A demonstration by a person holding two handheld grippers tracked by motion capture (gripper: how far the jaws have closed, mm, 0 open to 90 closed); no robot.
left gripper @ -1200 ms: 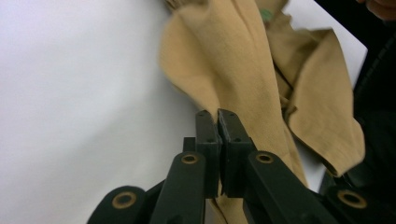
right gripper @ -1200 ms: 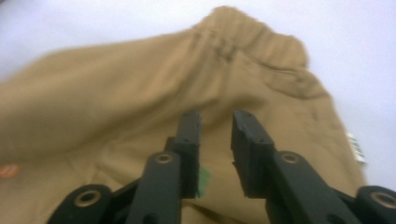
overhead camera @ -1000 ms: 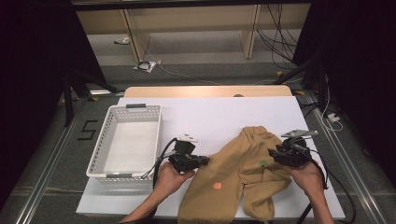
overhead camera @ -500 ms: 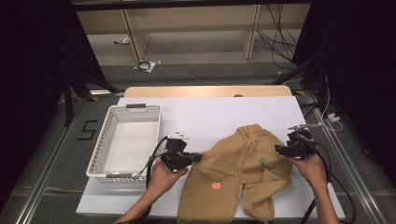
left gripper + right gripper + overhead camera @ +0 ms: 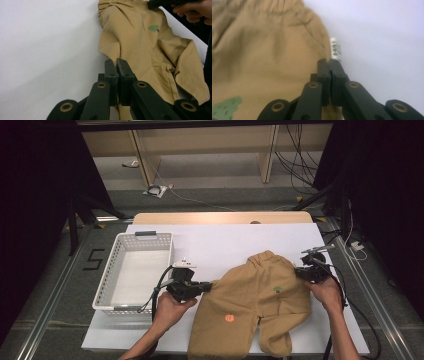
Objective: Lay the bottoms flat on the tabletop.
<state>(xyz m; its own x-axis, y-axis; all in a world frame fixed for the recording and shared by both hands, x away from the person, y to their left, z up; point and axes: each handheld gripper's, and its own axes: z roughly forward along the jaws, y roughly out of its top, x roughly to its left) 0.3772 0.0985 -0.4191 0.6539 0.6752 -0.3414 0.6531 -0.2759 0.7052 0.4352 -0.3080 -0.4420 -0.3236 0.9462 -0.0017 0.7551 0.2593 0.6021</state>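
Observation:
A pair of small tan trousers [image 5: 250, 305] lies on the white table [image 5: 220, 240], with a green tree patch and an orange patch on the front. My left gripper [image 5: 209, 285] is shut on the trousers' left edge; its jaws [image 5: 116, 62] meet over the tan cloth [image 5: 140, 40]. My right gripper [image 5: 298, 272] sits at the right edge near the waistband. Its jaws have just been closing and now stand shut [image 5: 328, 62] on the cloth's edge [image 5: 262, 50], beside a white label [image 5: 335, 47].
A white perforated basket [image 5: 116, 252] stands left of the left hand, with nothing in it. Bare white table lies behind the trousers. Cables trail on the floor past the table's far and right sides.
The right gripper has moved outward to the right edge of the trousers and its jaws have shut there. The cloth lies spread wider. The left gripper has hardly moved.

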